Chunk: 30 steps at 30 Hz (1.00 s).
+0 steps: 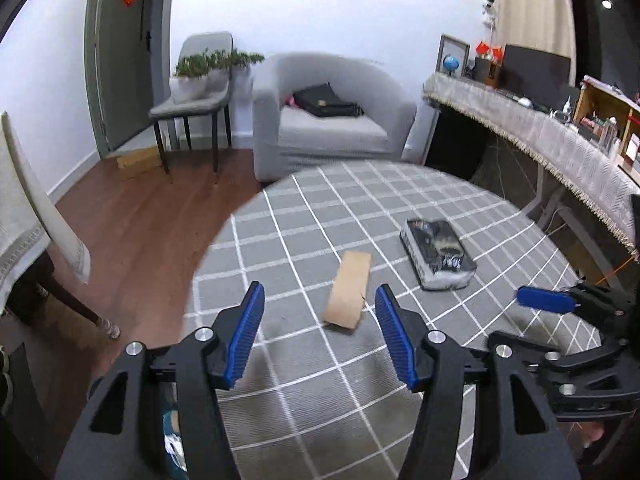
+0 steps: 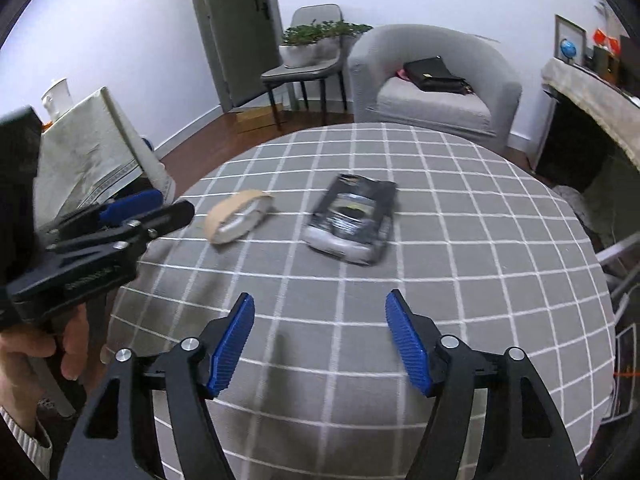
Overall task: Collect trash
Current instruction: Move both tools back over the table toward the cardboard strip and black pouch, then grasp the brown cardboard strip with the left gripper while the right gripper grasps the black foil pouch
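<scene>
Two bits of trash lie on the round table (image 2: 460,240) with its grey checked cloth: a flattened brown cardboard sleeve (image 1: 349,289) and, just to its right, a black and silver wrapper (image 1: 438,253), near each other but not touching. The left gripper (image 1: 320,332) hangs over the near side of the table with its jaws apart and nothing between them, the sleeve just beyond its tips. The right gripper (image 2: 320,340) is open and empty too, the wrapper well ahead of it. From where I stand the sleeve looks the trickier grab: it lies nearly flat, so the pads may slide over it or pinch a fold of cloth along with it and drag the whole cloth. It looks light enough to skid away at a nudge, maybe into the wrapper. The wrapper is glossy and crinkled; I'd guess a shallow bite on its edge would let it slip out on the lift. The two grippers also sit close side by side, so reaching for both pieces at once could knock them together
</scene>
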Each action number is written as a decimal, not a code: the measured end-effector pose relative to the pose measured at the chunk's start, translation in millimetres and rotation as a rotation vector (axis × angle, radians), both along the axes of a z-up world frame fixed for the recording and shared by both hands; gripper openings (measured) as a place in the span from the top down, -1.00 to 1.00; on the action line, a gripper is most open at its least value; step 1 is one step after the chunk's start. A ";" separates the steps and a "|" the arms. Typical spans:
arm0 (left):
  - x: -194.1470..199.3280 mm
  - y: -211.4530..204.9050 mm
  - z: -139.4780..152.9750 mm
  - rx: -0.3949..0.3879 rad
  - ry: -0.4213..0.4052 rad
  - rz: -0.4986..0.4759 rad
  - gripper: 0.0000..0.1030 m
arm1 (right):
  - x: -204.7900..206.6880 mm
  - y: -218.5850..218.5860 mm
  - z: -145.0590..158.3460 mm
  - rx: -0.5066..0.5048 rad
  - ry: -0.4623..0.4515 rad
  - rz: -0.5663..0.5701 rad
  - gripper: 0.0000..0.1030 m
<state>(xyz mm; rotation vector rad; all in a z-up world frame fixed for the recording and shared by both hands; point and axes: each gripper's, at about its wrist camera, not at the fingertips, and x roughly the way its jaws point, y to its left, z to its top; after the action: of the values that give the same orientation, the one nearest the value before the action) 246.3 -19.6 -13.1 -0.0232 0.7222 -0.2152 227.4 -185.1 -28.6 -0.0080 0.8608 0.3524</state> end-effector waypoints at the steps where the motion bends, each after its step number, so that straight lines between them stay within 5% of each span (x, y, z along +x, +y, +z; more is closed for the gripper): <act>1: 3.1 -3.2 -3.5 0.001 0.011 0.000 -0.19 | -0.6 -4.2 -0.1 0.000 0.002 -0.006 -0.36; 6: 13.4 -16.3 -18.4 -0.023 0.053 -0.005 -0.14 | -2.4 -26.6 -1.8 0.005 0.010 -0.033 -0.37; 10: 20.0 -17.2 -25.0 -0.009 0.104 0.006 0.22 | -2.9 -37.1 -1.5 0.013 0.012 -0.042 -0.38; 15: 22.2 -11.0 -24.7 -0.031 0.106 0.012 0.42 | -1.2 -41.8 -1.7 0.024 0.019 -0.049 -0.38; 30: 12.0 -3.7 -19.7 -0.047 0.094 -0.020 0.47 | 19.6 -9.4 -6.8 0.014 0.020 -0.040 -0.39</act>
<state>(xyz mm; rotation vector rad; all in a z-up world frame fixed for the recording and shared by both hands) 258.3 -23.4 -32.8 -0.0715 0.8117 -0.2510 247.0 -194.5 -35.4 0.0255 0.8771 0.3208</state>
